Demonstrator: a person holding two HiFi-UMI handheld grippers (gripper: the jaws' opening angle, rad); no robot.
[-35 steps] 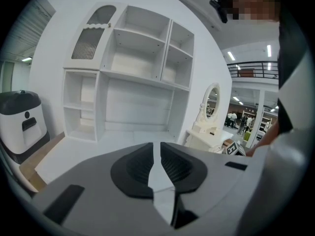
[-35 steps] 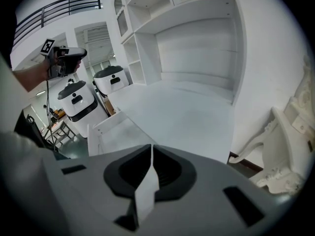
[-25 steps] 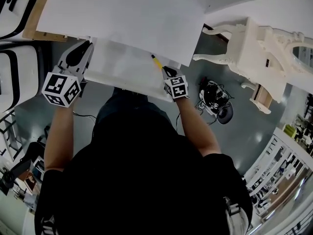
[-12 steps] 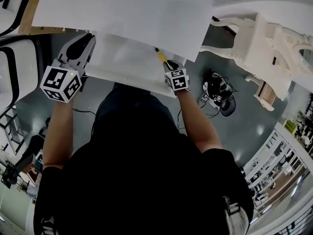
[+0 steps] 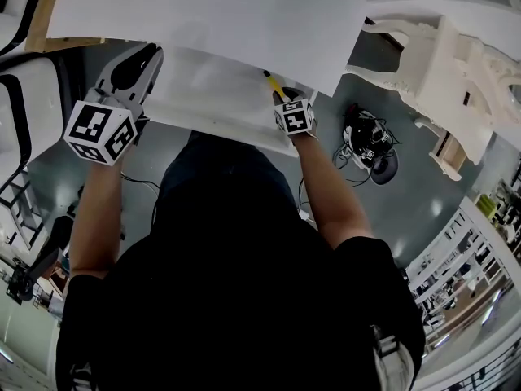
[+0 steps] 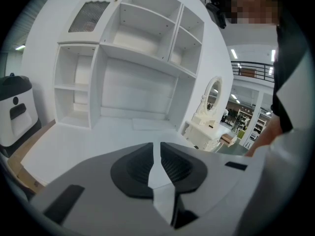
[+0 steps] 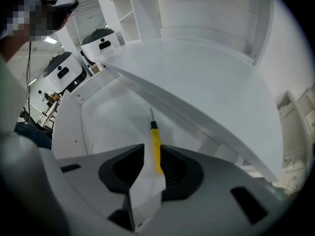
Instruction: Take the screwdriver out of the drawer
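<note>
A screwdriver with a yellow handle and a thin dark shaft lies in the open white drawer, near its right end. My right gripper points steeply down over it. Its jaws are opening, and in the right gripper view the handle lies between them, close to the right jaw, with a gap on the left. My left gripper hovers by the drawer's left end. In the left gripper view its jaws stand almost together with nothing between them.
The white desk top overhangs the back of the drawer. A shelved white hutch stands on the desk. A white dressing table is at the right, a black device with cables lies on the floor, and white appliances stand at the left.
My right gripper has sunk into the drawer, closer over the screwdriver's handle. The left gripper has dropped a little beside the drawer's left end.
</note>
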